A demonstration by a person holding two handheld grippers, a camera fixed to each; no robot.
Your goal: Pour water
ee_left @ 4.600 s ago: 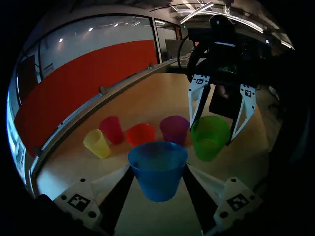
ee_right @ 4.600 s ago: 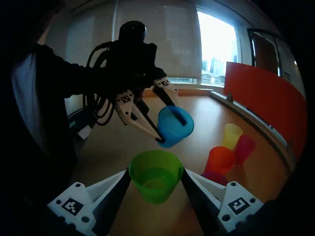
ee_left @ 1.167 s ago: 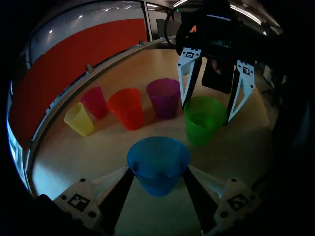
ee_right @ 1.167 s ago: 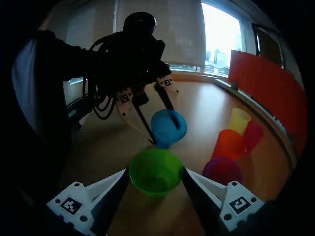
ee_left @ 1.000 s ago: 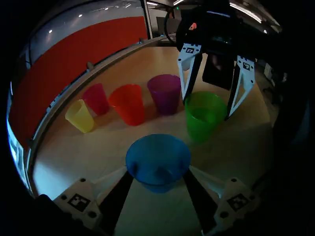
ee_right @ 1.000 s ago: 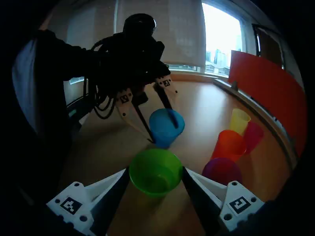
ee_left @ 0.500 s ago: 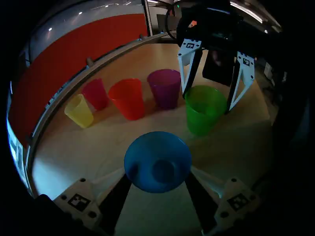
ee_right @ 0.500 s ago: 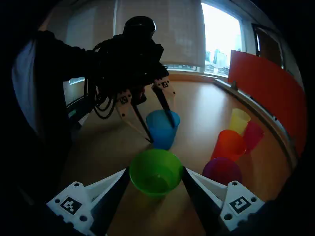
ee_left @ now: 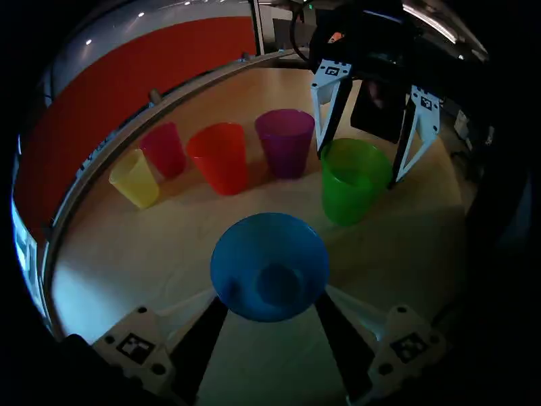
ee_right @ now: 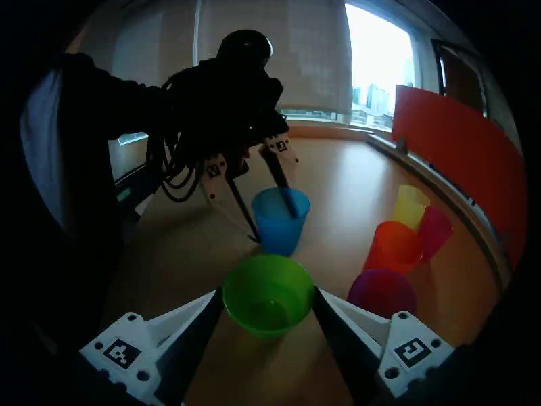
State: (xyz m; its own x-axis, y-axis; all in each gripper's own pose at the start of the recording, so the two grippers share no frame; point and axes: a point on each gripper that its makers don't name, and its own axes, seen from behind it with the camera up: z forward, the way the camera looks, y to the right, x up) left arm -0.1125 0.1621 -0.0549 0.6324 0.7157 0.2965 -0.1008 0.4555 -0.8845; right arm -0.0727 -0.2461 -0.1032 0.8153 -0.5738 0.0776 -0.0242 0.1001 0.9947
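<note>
The blue cup (ee_left: pixel 269 267) is gripped upright between the left tongs (ee_left: pixel 270 296), the green cup (ee_right: pixel 268 301) between the right tongs (ee_right: pixel 268 292). Setting down on the desk (ee_left: pixel 419 250) seems in hand; next, both grips must be eased apart gently.

Green cup (ee_right: pixel 268 306) in R hand-held gripper (ee_right: pixel 268 294)

Wooden table (ee_left: pixel 169 223), yellow cup (ee_left: pixel 134 178), pink cup (ee_left: pixel 164 147), orange cup (ee_left: pixel 220 157), purple cup (ee_left: pixel 285 142) standing in a row
</note>
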